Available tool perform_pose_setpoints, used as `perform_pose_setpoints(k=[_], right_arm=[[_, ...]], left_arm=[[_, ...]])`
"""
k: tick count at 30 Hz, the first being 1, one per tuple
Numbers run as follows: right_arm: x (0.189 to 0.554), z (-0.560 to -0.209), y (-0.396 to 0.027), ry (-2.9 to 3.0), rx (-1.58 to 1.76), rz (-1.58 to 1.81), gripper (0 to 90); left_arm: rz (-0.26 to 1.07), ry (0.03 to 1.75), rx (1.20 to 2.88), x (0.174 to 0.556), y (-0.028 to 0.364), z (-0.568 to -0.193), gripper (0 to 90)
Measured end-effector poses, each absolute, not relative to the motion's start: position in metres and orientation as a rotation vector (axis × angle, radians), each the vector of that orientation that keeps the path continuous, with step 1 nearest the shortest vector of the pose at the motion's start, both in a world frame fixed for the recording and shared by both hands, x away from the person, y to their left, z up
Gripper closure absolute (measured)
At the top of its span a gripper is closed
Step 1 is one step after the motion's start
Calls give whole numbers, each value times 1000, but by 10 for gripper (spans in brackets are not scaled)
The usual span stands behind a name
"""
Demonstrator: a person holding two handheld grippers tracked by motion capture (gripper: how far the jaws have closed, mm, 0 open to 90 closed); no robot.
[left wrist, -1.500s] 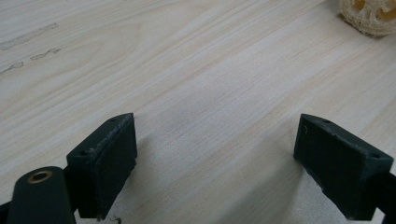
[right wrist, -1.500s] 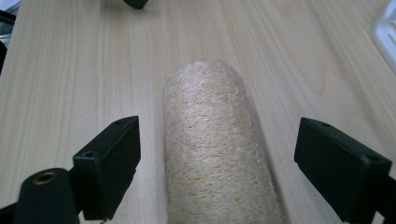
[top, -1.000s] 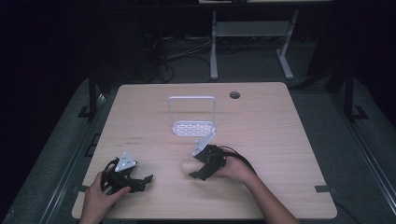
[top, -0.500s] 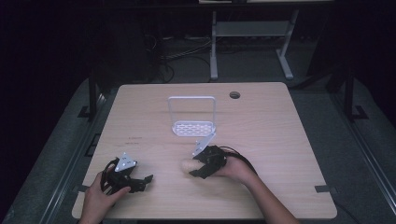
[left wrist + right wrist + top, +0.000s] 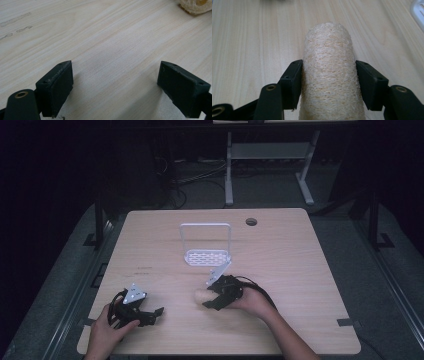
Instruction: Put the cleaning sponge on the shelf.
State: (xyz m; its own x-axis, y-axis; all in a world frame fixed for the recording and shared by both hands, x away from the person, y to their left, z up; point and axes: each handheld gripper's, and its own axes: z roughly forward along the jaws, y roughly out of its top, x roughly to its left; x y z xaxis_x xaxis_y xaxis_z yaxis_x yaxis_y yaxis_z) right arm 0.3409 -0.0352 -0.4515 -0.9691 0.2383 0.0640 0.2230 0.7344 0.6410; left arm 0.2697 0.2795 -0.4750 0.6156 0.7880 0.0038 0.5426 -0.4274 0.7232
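My right gripper (image 5: 209,299) has just been closing, and its pads now press both sides of the loofah roll (image 5: 329,72), which lies lengthwise between them on the table (image 5: 300,270) near my edge, just in front of the white wire rack (image 5: 206,245). My left gripper (image 5: 117,87) sits low over bare wood, jaws wide apart, nothing between them. Roll's end peeks in at top right there. No brand or label readable; faint scuff marks on wood, not legible.

Dim lab or studio, lone wooden table (image 5: 300,265), floor cables (image 5: 187,180), metal stand (image 5: 265,155)
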Motion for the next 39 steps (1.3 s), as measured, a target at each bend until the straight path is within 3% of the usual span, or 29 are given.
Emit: perform_pose_setpoints(k=[39], right_arm=[[362, -436, -54, 2672, 723, 1092, 407]], left_arm=[[450, 1041, 2139, 270, 279, -475, 128]])
